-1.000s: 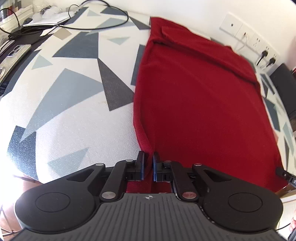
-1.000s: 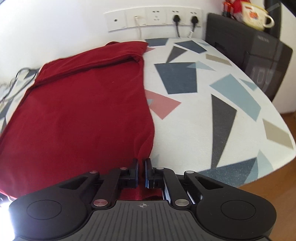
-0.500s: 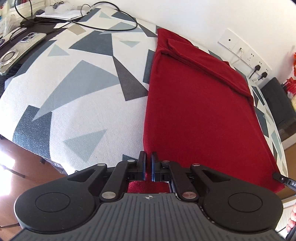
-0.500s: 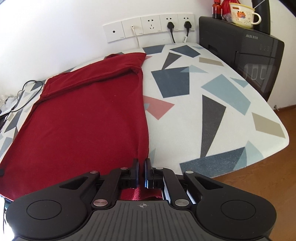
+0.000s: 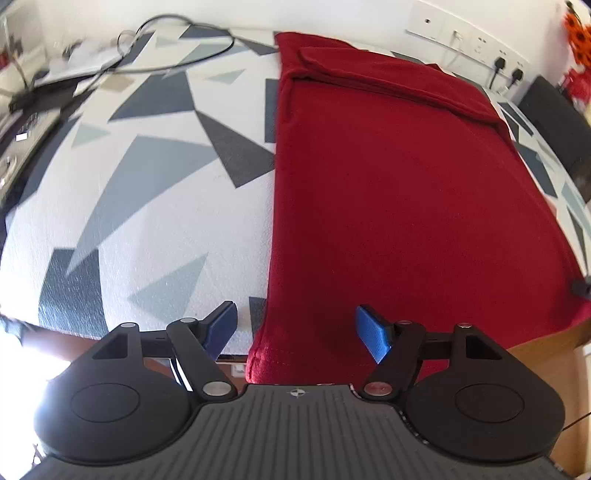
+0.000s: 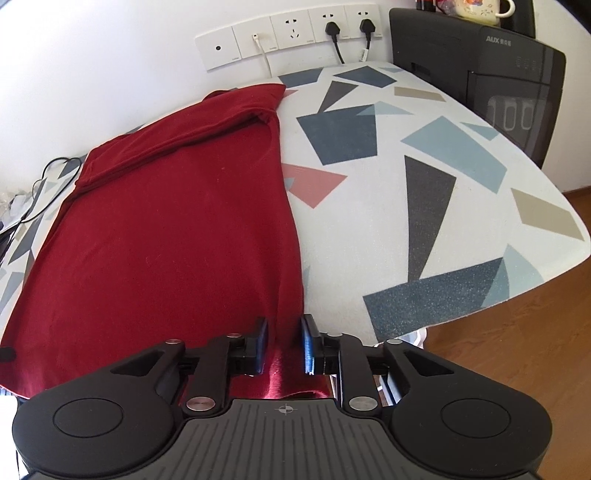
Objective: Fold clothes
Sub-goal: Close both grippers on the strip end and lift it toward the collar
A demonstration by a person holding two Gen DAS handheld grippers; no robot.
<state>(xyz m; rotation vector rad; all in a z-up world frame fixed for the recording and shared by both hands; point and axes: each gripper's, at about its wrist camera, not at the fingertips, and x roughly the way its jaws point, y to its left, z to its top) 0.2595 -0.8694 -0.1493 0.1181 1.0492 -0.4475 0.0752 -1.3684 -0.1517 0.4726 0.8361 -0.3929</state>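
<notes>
A dark red garment [image 5: 388, 184] lies flat on the table, its sleeve end folded over along the far edge near the wall. Its hem hangs over the table's near edge. My left gripper [image 5: 295, 317] is at the near left corner of the hem. Its jaws are opening wide, and the blue pads [image 5: 371, 334] stand clear of the cloth between them. In the right wrist view, my right gripper [image 6: 284, 325] is at the near right corner of the garment [image 6: 177, 229]. Its jaws are opening by a small gap, and the hem lies loose between them.
The table has a white cover with grey, blue and pink shapes [image 6: 369, 221]. Black cables [image 5: 177, 48] and devices [image 5: 22, 125] lie at the far left. Wall sockets [image 6: 295, 33] sit behind the table. A black appliance [image 6: 498, 74] carrying a mug [image 6: 480, 9] stands at the right, and the wooden floor [image 6: 535, 314] shows below.
Both grippers were shut on the hem corners and have let go. The left jaws have spread wide and the right only slightly. The garment has settled flatter on the table.
</notes>
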